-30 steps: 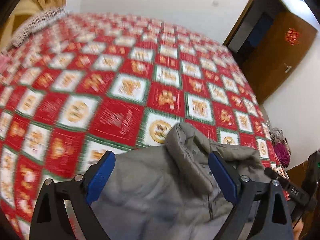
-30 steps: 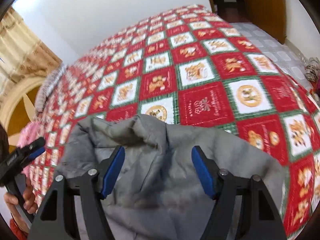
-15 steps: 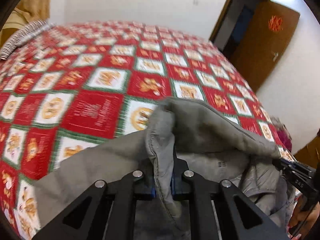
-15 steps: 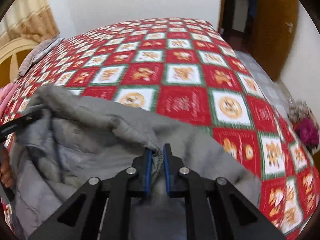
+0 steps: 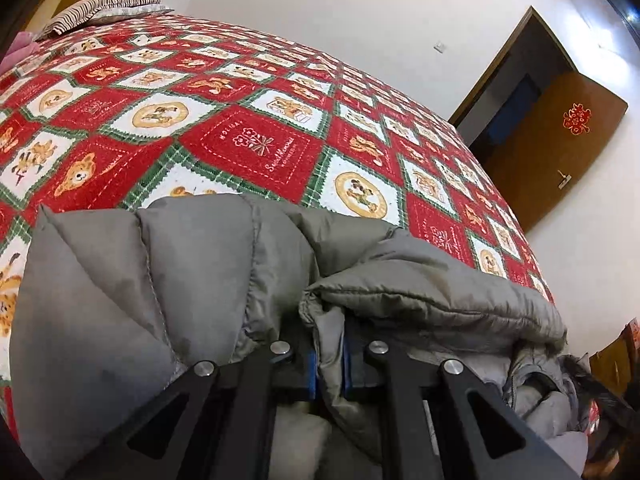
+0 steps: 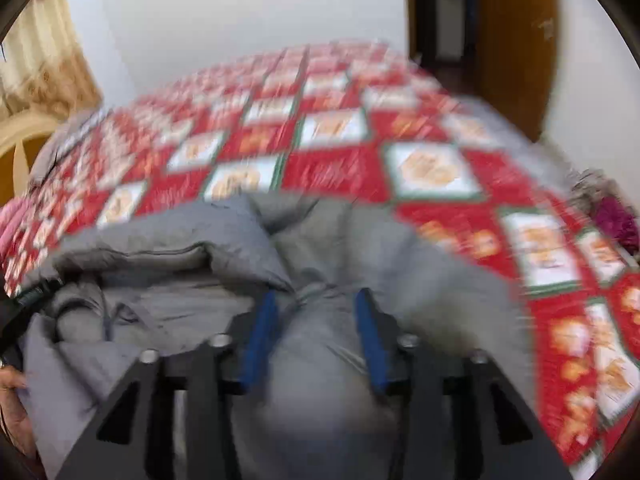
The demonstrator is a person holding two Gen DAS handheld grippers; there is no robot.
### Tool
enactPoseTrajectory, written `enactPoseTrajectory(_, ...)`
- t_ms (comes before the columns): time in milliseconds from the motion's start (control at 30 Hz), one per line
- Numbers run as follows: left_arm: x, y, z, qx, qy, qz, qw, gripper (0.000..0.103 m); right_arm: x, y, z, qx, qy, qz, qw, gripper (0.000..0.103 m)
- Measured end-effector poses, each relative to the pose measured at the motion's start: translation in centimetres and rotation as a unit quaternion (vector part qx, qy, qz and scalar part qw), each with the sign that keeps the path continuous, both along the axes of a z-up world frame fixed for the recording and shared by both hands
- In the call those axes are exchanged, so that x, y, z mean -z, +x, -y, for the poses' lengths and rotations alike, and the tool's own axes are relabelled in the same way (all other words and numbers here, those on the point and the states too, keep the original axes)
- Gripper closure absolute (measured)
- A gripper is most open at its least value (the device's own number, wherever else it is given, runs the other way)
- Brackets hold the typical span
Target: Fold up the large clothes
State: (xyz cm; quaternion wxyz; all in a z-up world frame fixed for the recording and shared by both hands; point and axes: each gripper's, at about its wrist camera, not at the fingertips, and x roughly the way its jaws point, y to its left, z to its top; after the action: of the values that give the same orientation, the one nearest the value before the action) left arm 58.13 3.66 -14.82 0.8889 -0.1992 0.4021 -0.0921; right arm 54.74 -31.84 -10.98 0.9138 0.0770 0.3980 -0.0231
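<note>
Two grippers work one grey puffer jacket (image 5: 200, 280) lying on the red patchwork bedspread (image 5: 248, 148). Left gripper (image 5: 329, 376) is clamped on a padded edge fold; right gripper (image 6: 318, 344) is opening, fabric between its jaws. Jacket looks soft, bulky, slippery: hems and seams should hold best.

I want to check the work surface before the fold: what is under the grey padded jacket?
The grey padded jacket lies on a red, white and green patchwork bedspread, which shows beyond it. The part beneath the jacket is covered and cannot be seen.
</note>
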Motion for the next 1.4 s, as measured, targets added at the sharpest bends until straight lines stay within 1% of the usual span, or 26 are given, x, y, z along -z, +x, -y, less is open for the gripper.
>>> enactPoseTrajectory(33, 0.0, -0.1, -0.1, 0.000, 0.000, 0.000, 1.0000, 0.093, -1.9, -1.8, 0.5, 0.036, -0.016, 0.047, 0.998, 0.046)
enactPoseTrajectory(67, 0.1, 0.0, 0.0, 0.000, 0.004, 0.001, 1.0000, 0.093, -3.0, -2.6, 0.6, 0.056, -0.023, 0.072, 0.996, 0.044)
enactPoseTrajectory(100, -0.1, 0.0, 0.3, -0.001, 0.014, 0.003, 0.9999, 0.093, -4.6, -3.0, 0.6, 0.069, -0.015, 0.098, 0.993, 0.044)
enactPoseTrajectory(133, 0.1, -0.1, 0.4, -0.001, 0.020, 0.004, 0.9998, 0.093, -5.3, -2.6, 0.2, 0.062, -0.001, 0.098, 0.993, 0.044)
enactPoseTrajectory(167, 0.1, -0.2, 0.6, -0.001, 0.029, 0.004, 0.9996, 0.093, -6.1, -1.4, -0.7, 0.043, 0.020, 0.084, 0.995, 0.046)
enactPoseTrajectory(267, 0.1, -0.2, 0.9, -0.001, 0.041, 0.005, 0.9992, 0.093, -6.9, 2.9, -4.3, 0.007, 0.039, 0.046, 0.998, 0.047)
enactPoseTrajectory(333, 0.1, -0.2, 0.8, -0.001, 0.041, 0.004, 0.9991, 0.093, -5.4, 5.7, -6.4, -0.003, 0.050, 0.020, 0.999, 0.047)
enactPoseTrajectory(367, 0.1, -0.2, 0.9, -0.001, 0.041, 0.005, 0.9991, 0.093, -4.2, 6.4, -7.1, -0.008, 0.046, 0.008, 0.999, 0.049)
enactPoseTrajectory(433, 0.1, -0.2, 0.9, -0.001, 0.040, 0.004, 0.9992, 0.093, -1.2, 6.9, -7.9, -0.007, 0.022, -0.022, 0.999, 0.051)
enactPoseTrajectory(467, 0.1, -0.1, 0.8, 0.000, 0.038, 0.004, 0.9993, 0.093, 0.9, 7.0, -8.1, -0.011, 0.006, -0.042, 0.999, 0.055)
enactPoseTrajectory(533, 0.1, -0.1, 0.8, 0.001, 0.031, 0.002, 0.9995, 0.092, 3.8, 6.6, -8.4, -0.042, -0.023, -0.059, 0.997, 0.055)
enactPoseTrajectory(600, -0.1, -0.3, 0.6, 0.005, 0.028, -0.009, 0.9996, 0.092, 4.3, 5.6, -8.9, -0.070, -0.063, -0.035, 0.995, 0.055)
enactPoseTrajectory(667, -1.2, -1.0, 0.3, 0.017, 0.034, -0.034, 0.9987, 0.091, 4.3, 5.6, -8.9, -0.070, -0.070, -0.033, 0.995, 0.055)
enactPoseTrajectory(767, -3.8, -3.7, -0.6, 0.024, 0.044, -0.051, 0.9974, 0.074, 4.3, 5.5, -8.8, -0.069, -0.069, -0.026, 0.995, 0.055)
enactPoseTrajectory(800, -4.9, -4.7, -0.9, 0.024, 0.053, -0.047, 0.9972, 0.066, 4.4, 5.4, -8.6, -0.068, -0.066, -0.022, 0.995, 0.055)
enactPoseTrajectory(833, -5.7, -5.4, -1.1, 0.023, 0.057, -0.039, 0.9974, 0.064, 4.2, 5.5, -8.7, -0.067, -0.065, -0.020, 0.995, 0.055)
enactPoseTrajectory(900, -8.3, -6.3, -1.4, 0.013, 0.052, -0.010, 0.9985, 0.064, 4.2, 5.3, -8.8, -0.067, -0.070, -0.018, 0.995, 0.055)
enactPoseTrajectory(967, -10.1, -5.9, -0.5, 0.016, 0.043, 0.015, 0.9988, 0.063, 4.1, 5.2, -8.9, -0.066, -0.072, -0.017, 0.995, 0.055)
enactPoseTrajectory(1033, -11.7, -4.5, 2.4, 0.038, 0.049, 0.045, 0.9971, 0.063, 4.0, 5.2, -9.1, -0.065, -0.075, -0.013, 0.995, 0.055)
enactPoseTrajectory(1067, -11.8, -3.7, 3.5, 0.051, 0.048, 0.050, 0.9963, 0.063, 3.9, 5.1, -9.0, -0.065, -0.075, -0.011, 0.995, 0.055)
enactPoseTrajectory(1100, -11.3, -2.3, 5.6, 0.068, 0.049, 0.049, 0.9953, 0.063, 3.9, 5.0, -9.0, -0.065, -0.072, -0.010, 0.995, 0.055)
enactPoseTrajectory(1167, -9.4, -0.6, 7.4, 0.067, 0.049, 0.038, 0.9958, 0.063, 3.9, 5.0, -8.8, -0.059, -0.067, -0.010, 0.996, 0.055)
enactPoseTrajectory(1233, -6.2, 1.1, 8.9, 0.058, 0.064, 0.007, 0.9962, 0.063, 4.0, 5.0, -8.7, -0.059, -0.064, -0.009, 0.996, 0.055)
enactPoseTrajectory(1300, -2.2, 1.7, 8.9, 0.057, 0.077, -0.027, 0.9951, 0.063, 4.0, 5.0, -8.7, -0.060, -0.062, -0.008, 0.996, 0.054)
enactPoseTrajectory(1333, -1.2, 1.4, 8.7, 0.061, 0.072, -0.032, 0.9950, 0.063, 3.9, 5.0, -8.5, -0.063, -0.055, -0.006, 0.996, 0.053)
enactPoseTrajectory(1400, -0.3, 0.7, 7.6, 0.059, 0.043, -0.005, 0.9973, 0.063, 4.0, 5.0, -8.3, -0.065, -0.041, -0.007, 0.997, 0.053)
